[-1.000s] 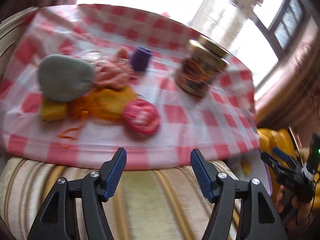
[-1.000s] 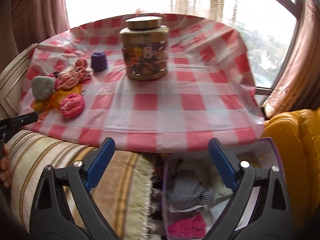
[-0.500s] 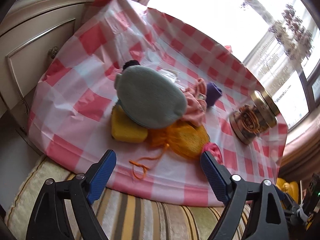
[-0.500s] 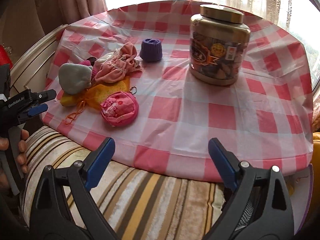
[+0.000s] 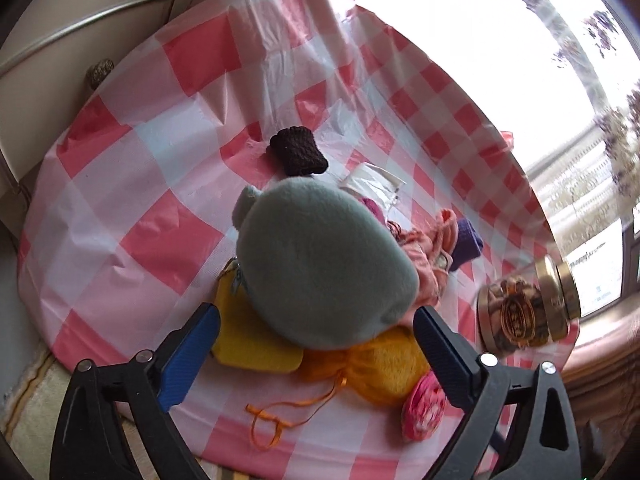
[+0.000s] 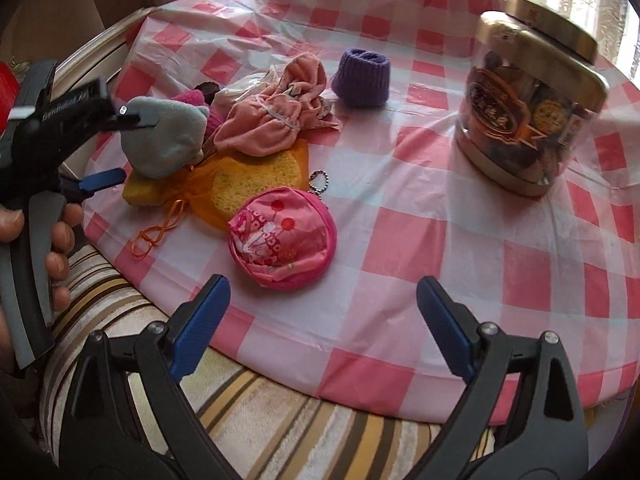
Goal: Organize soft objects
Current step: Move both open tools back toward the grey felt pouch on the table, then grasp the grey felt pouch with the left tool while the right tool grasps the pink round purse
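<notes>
Here, your right hand-held gripper stood wide open and empty at the near edge of the counter, with the round pink pouch just beyond its left finger. Your left hand-held gripper was likewise spread wide, gripping nothing, its blue pads either side of the grey plush toy resting on the yellow sponge and orange mesh bag. Farther back lay the pink cloth, the purple knit cuff and, well apart, the gold-lidded jar.

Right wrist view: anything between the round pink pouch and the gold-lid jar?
Nothing. In the right wrist view only bare checked tablecloth lies between the pink pouch and the jar. The pouch's ball chain trails behind it, off that line.
</notes>
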A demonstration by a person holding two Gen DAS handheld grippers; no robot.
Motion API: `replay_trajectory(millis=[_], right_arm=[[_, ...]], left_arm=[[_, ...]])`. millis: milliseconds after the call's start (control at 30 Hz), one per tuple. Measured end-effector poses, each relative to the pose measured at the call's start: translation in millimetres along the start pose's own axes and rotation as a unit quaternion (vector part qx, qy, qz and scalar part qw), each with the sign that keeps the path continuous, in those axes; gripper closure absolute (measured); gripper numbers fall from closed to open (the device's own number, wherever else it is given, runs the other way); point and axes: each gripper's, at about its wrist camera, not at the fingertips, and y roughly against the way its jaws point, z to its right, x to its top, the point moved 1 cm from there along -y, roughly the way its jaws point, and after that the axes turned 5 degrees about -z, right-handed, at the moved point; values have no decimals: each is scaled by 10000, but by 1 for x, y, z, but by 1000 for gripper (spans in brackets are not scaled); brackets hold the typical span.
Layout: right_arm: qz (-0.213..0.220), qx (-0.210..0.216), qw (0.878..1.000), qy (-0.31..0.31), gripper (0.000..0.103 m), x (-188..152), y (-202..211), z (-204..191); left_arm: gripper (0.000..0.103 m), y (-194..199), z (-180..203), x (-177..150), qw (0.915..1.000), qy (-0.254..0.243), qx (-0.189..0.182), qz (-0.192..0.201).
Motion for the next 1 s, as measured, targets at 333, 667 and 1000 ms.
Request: replay_trajectory(millis=[333, 667, 1000], right_arm=[[-185, 94, 9997, 160, 8, 20, -32, -10], [-296, 235, 9990, 236, 31, 23, -44, -13], [-97, 251, 9995, 193, 34, 17, -25, -9]], left_arm=[[40, -17, 13, 5, 9986, -232, 401, 269], [63, 0, 17, -12, 9946, -725, 495, 561], [64, 27, 17, -29, 9919, -887, 430, 805]])
